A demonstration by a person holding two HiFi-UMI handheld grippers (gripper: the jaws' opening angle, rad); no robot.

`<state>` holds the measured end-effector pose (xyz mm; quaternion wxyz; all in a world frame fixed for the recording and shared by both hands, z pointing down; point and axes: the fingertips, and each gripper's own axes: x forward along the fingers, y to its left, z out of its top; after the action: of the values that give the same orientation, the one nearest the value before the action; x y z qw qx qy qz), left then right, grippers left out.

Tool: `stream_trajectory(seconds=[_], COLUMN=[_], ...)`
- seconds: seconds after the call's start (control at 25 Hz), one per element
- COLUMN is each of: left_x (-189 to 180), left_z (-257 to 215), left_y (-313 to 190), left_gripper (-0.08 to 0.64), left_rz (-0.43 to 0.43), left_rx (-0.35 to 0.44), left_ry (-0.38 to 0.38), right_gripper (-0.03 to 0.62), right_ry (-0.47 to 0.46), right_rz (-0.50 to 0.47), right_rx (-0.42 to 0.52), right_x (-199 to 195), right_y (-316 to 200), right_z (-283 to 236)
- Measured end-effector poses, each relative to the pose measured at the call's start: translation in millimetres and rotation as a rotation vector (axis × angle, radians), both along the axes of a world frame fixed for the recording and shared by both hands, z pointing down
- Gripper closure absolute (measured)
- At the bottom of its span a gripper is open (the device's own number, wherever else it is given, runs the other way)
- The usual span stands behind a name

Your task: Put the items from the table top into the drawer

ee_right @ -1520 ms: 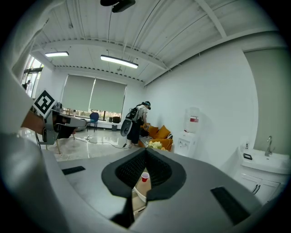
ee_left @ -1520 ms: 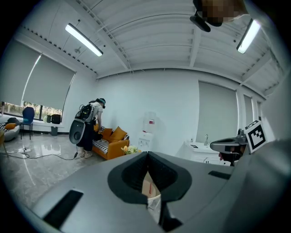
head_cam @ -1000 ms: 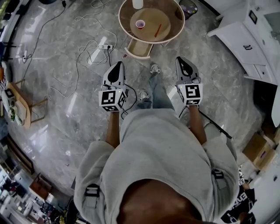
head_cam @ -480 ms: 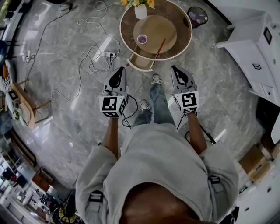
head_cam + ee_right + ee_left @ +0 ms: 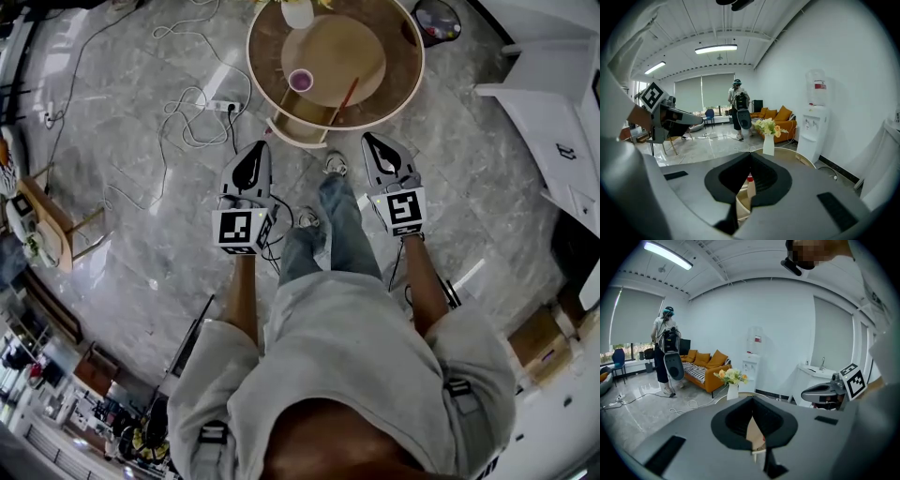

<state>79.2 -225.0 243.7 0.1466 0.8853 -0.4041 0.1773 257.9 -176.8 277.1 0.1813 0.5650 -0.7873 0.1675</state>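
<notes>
A round wooden table stands just ahead of me, with its drawer pulled open at the near side. On the tabletop sit a small purple cup, a thin red stick and a white vase of flowers. My left gripper hangs shut and empty over the floor, short of the drawer. My right gripper is also shut and empty, close to the table's near rim. In both gripper views the jaws meet, with the table partly hidden behind them.
White cables and a power strip lie on the marble floor left of the table. A white cabinet stands at the right and a dark bin beyond the table. Another person, a sofa and a water dispenser are farther off.
I have stepped toward the table, which now sits closer and larger. Both grippers moved forward and lower, from over open floor to near the drawer. Their jaws stayed shut.
</notes>
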Motion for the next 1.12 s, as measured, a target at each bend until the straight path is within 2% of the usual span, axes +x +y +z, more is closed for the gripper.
stream_trajectory(seconds=[0.28, 0.56, 0.68, 0.8, 1.12], left_x=[-6, -20, -30, -36, -51], left_z=[72, 154, 198, 250, 379], left_y=[0, 11, 11, 8, 8], left_gripper=[0.545, 0.545, 0.545, 0.545, 0.545], left_rz=[-0.012, -0.025, -0.029, -0.038, -0.053], left_rx=[-0.015, 0.012, 0.029, 0.042, 0.113], left_ry=[0.006, 0.032, 0.047, 0.058, 0.062], right_gripper=[0.569, 0.569, 0.569, 0.569, 0.569], right_ry=[0.003, 0.027, 0.024, 0.026, 0.053], right_rz=[0.021, 0.074, 0.082, 0.049, 0.032], right_rx=[0.027, 0.098, 0.131, 0.161, 0.296], right_x=[2, 9, 10, 7, 2], right_y=[-16, -13, -13, -11, -7], right_z=[65, 132, 161, 190, 259])
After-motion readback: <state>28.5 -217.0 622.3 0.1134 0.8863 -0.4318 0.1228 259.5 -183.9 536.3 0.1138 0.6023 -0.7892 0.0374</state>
